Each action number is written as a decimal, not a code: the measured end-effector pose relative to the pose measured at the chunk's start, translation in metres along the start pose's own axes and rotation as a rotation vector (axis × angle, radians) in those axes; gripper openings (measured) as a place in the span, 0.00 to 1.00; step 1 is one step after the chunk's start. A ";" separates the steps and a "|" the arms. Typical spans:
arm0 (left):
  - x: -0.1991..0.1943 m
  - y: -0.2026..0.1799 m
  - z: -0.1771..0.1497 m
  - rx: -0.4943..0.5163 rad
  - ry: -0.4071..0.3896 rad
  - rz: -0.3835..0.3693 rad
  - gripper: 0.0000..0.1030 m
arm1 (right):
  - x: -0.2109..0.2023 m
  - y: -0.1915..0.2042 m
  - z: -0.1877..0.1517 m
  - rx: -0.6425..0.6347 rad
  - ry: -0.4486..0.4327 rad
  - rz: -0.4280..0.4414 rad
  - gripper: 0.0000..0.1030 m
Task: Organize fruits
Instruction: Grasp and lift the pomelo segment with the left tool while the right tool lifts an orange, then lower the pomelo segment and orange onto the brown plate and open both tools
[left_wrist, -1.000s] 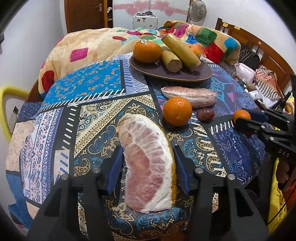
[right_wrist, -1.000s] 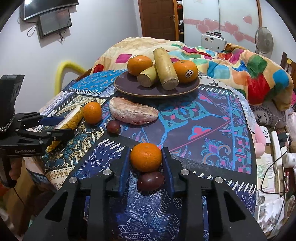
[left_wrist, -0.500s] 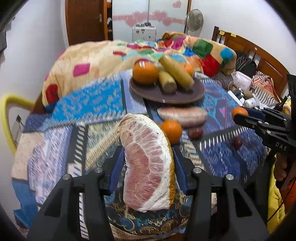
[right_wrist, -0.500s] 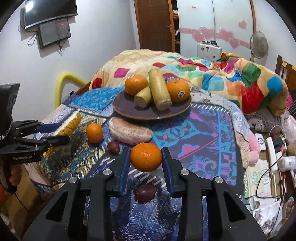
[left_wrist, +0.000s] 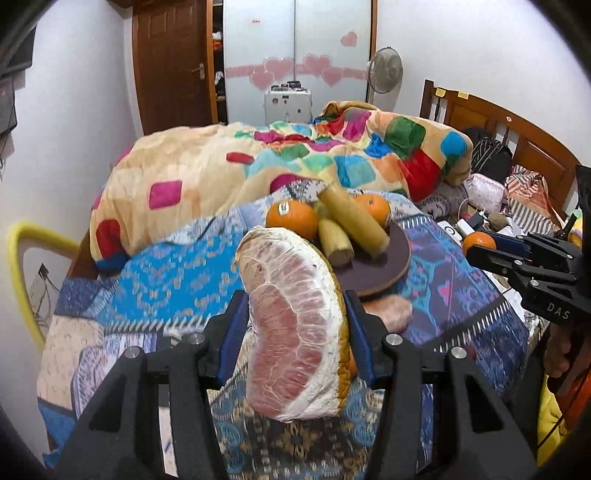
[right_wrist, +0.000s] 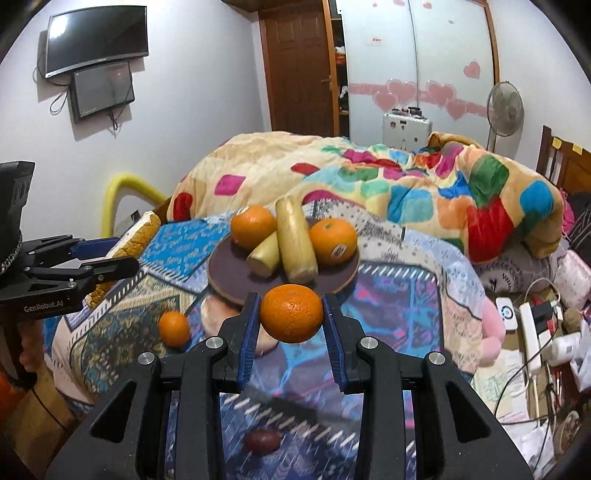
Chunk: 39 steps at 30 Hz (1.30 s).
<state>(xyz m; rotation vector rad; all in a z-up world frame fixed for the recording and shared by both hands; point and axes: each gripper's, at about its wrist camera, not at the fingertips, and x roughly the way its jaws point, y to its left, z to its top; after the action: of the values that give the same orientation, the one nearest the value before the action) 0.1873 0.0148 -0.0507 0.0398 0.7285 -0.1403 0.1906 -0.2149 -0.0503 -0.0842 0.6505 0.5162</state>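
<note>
Left gripper (left_wrist: 295, 332) clamped on a peeled pomelo wedge (left_wrist: 295, 325), held above the patterned cloth (left_wrist: 166, 266). Brown plate (right_wrist: 229, 273) behind holds two oranges and two yellowish sticks. Right gripper (right_wrist: 291, 325) clamped on an orange (right_wrist: 291, 317), raised just before the plate.

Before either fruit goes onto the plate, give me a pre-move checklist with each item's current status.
1. Left gripper shut on the pomelo wedge: ok.
2. Right gripper shut on the orange, lifted off the cloth: ok.
3. Free room on the plate: bare patch at its front left; two oranges and two sugarcane pieces fill the rest: ok for the orange, cannot tell for the wedge.
4. Grippers apart from each other: ok.
5. Fruit left on the cloth: small orange, passion fruit: not ok, still to collect.
</note>
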 end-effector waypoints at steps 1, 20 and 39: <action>0.002 -0.001 0.004 0.003 -0.007 0.000 0.50 | 0.001 -0.001 0.002 -0.002 -0.004 -0.003 0.30; 0.070 -0.001 0.046 0.031 -0.018 -0.010 0.50 | 0.062 -0.025 0.026 -0.020 0.033 -0.054 0.30; 0.122 -0.020 0.055 0.078 0.024 0.027 0.50 | 0.100 -0.029 0.029 -0.019 0.123 -0.035 0.30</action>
<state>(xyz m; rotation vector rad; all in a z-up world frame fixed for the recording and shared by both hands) 0.3108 -0.0235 -0.0911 0.1255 0.7465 -0.1427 0.2883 -0.1897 -0.0893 -0.1458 0.7627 0.4864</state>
